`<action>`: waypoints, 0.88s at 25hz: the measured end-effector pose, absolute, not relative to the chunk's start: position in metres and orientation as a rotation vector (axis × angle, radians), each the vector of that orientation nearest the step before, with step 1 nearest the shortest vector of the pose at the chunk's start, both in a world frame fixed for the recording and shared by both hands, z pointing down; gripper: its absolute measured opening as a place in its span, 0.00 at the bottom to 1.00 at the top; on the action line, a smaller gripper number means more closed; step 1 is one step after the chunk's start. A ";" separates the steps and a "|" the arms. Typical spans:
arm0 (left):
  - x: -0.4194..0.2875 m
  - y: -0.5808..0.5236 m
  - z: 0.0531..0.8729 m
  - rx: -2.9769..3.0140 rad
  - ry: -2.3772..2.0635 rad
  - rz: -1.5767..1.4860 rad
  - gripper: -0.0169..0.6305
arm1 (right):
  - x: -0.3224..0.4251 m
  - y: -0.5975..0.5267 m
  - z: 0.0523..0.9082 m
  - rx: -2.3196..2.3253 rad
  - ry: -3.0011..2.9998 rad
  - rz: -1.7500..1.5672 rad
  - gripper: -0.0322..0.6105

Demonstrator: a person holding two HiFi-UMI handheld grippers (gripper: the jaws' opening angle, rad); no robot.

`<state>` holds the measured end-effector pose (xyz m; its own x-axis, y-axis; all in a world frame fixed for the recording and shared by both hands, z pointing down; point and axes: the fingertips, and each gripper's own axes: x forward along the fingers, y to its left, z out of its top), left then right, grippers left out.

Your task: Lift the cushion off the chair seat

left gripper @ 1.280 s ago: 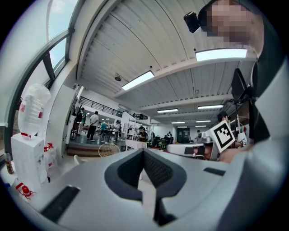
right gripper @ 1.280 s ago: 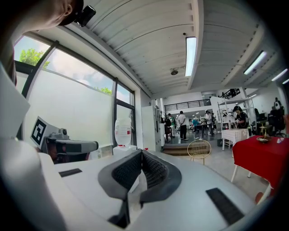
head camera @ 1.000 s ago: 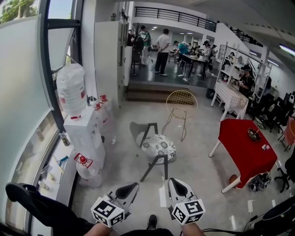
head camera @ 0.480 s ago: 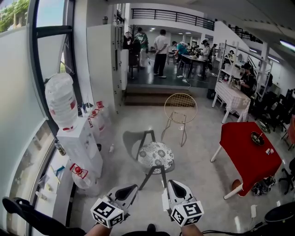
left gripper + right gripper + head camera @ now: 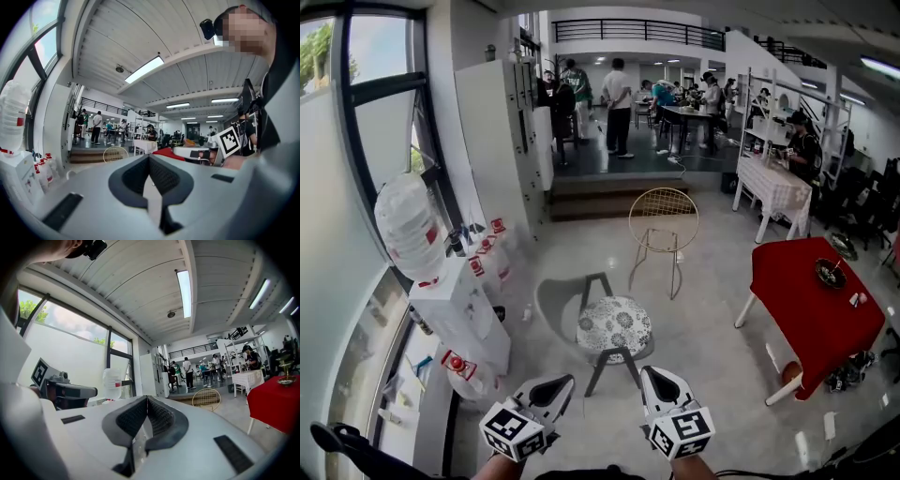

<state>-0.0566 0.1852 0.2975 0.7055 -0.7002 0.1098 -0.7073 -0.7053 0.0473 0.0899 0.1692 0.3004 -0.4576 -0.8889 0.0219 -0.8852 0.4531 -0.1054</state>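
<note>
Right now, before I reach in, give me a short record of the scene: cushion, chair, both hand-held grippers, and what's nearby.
cushion: round, patterned, lying on the chair seat, not yet lifted
chair: grey shell, dark legs, on the floor ahead of both grippers
left hand-held gripper: shut, empty, short of the cushion
right hand-held gripper: shut, empty, short of the cushion
nearby: gold wire chair behind; red table to the right; water dispenser to the left
</note>
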 end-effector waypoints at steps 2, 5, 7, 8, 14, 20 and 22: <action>-0.051 0.181 0.297 2.838 -1.161 0.159 0.04 | 0.096 0.163 0.302 -1.610 2.641 -0.171 0.07; -0.047 0.174 0.296 2.870 -1.152 0.203 0.04 | 0.098 0.155 0.304 -1.599 2.651 -0.168 0.07; -0.045 0.168 0.298 2.889 -1.138 0.228 0.04 | 0.097 0.150 0.306 -1.606 2.670 -0.139 0.07; -0.044 0.164 0.299 2.897 -1.130 0.237 0.04 | 0.097 0.148 0.307 -1.612 2.678 -0.121 0.07; -0.046 0.135 0.298 2.856 -1.171 0.196 0.04 | 0.094 0.125 0.314 -1.610 2.702 -0.142 0.07; -0.053 0.106 0.306 2.898 -1.126 0.166 0.04 | 0.086 0.098 0.318 -1.640 2.700 -0.159 0.07; -0.054 0.093 0.308 2.876 -1.112 0.154 0.04 | 0.082 0.088 0.319 -1.643 2.701 -0.168 0.07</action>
